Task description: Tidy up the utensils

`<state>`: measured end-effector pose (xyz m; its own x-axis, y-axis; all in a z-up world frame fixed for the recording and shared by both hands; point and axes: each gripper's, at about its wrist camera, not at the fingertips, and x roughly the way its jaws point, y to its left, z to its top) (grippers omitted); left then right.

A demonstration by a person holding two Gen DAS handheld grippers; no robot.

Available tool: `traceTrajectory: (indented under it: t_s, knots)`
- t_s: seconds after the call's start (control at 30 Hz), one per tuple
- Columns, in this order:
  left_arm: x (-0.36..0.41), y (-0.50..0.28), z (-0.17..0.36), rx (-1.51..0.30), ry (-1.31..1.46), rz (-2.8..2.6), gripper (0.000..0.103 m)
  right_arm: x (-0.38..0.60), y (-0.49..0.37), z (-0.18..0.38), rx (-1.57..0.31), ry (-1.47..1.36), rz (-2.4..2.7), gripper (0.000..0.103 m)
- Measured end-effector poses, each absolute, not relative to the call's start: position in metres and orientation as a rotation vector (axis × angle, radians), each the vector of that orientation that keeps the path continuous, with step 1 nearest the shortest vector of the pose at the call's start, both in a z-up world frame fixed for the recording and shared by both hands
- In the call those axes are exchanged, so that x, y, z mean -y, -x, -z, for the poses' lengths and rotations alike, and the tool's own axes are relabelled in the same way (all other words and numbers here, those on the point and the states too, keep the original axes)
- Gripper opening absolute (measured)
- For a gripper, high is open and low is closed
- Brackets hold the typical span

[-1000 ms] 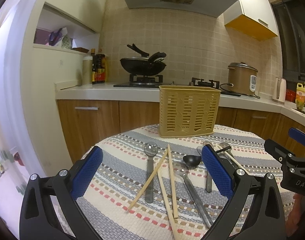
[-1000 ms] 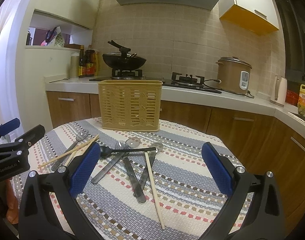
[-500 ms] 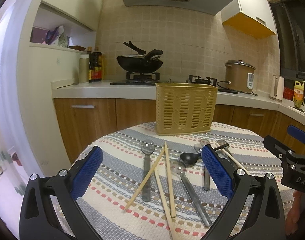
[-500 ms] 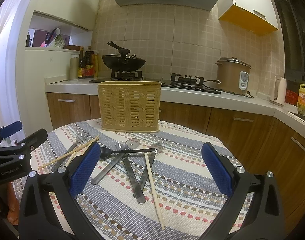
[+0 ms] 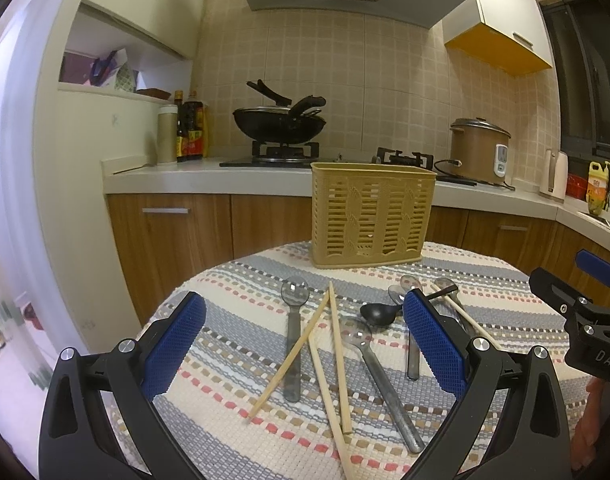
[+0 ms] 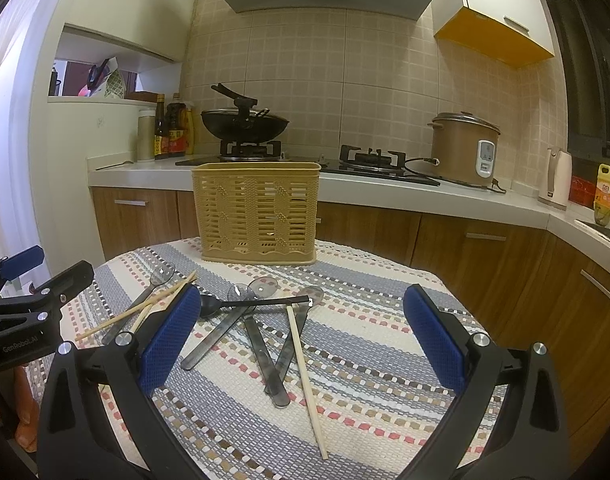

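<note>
**Both tongs wide and empty above the scattered utensils**

Your left tongs (image 5: pixel 305 344) hover level over the tabletop (image 5: pixel 233 280), blue pads spread wide, gripping nothing. Between and just beyond them lie three chopsticks (image 5: pixel 337 360) crossing each other and a metal spoon (image 5: pixel 293 336); a black spoon (image 5: pixel 379 314) sits by the right pad. Your right tongs (image 6: pixel 303 340) are equally wide and empty, with overlapping spoons (image 6: pixel 261 344) and one chopstick (image 6: pixel 305 376) ahead. The yellow basket (image 6: pixel 259 212) stands upright beyond the pile, unobstructed.
</note>
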<state>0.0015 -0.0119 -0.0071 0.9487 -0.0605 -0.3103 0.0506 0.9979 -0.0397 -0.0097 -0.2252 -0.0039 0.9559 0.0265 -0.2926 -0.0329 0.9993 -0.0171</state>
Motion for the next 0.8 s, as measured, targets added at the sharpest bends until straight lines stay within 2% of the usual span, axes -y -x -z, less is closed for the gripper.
traceTrajectory:
  t_s: [0.8]
  knots:
    - [0.0112, -0.0033, 0.0096, -0.322, 0.030, 0.048, 0.096, 0.2295, 0.0055, 0.0049, -0.316, 0.003, -0.006, 0.097]
